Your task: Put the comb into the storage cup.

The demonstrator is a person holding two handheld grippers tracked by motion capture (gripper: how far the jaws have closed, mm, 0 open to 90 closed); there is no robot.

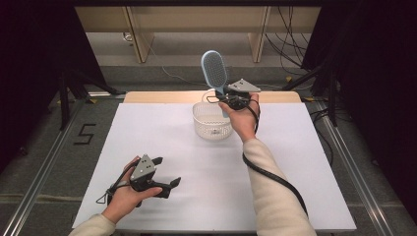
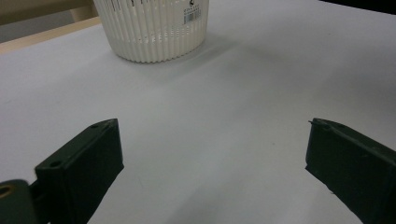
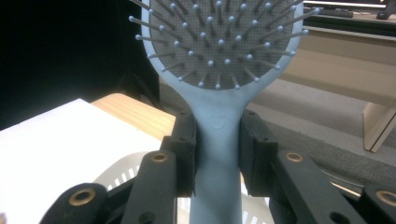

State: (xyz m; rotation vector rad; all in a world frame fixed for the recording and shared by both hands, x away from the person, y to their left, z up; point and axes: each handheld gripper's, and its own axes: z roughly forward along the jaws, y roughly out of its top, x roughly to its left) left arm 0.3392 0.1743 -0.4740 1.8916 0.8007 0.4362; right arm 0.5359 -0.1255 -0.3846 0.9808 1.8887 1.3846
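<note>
White board (image 1: 162, 128) is covering the wooden table, and dark curtains are hanging on both sides. You are holding a light blue plastic hairbrush (image 1: 214, 70) with your right gripper (image 1: 231, 100), whose jaws are squeezing tight on the brush's handle. The brush is standing upright, bristles facing you, right above the round white plastic basket (image 1: 212, 120) at the far middle of the board. Your left gripper (image 1: 164, 173) is resting low near the front left, its jaws spread wide with nothing between them, pointing toward the basket.
</note>
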